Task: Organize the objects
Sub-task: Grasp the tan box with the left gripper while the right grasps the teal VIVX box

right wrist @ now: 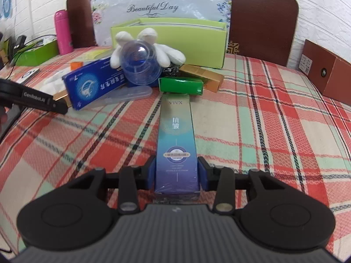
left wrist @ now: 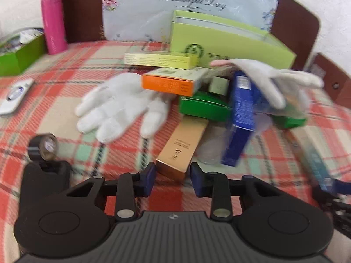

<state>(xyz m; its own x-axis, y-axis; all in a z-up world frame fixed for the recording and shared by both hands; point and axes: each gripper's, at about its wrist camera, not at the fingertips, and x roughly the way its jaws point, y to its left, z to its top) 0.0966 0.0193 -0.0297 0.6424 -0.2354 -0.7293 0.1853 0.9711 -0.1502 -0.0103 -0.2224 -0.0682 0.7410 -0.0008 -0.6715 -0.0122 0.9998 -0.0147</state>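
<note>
Right gripper (right wrist: 176, 176) clamped on blue-teal carton (right wrist: 176, 144); left gripper (left wrist: 172, 180) apart, gold carton (left wrist: 183, 146) end between.

so in the right wrist view the long box (right wrist: 176, 144) runs up the middle, small box (right wrist: 181, 84) across its far end, cup (right wrist: 140, 65) and glove (right wrist: 149, 43) behind that, open box (right wrist: 197, 41) at the back, flask (right wrist: 63, 32) upper left

Both my feeds are evenly and brightly lit with only soft shadows, but the left wrist view is smeared by motion blur across the white gloves (left wrist: 119, 107) and boxes, while the right stays sharp, and both bend hard into dark corners at the edges.
</note>
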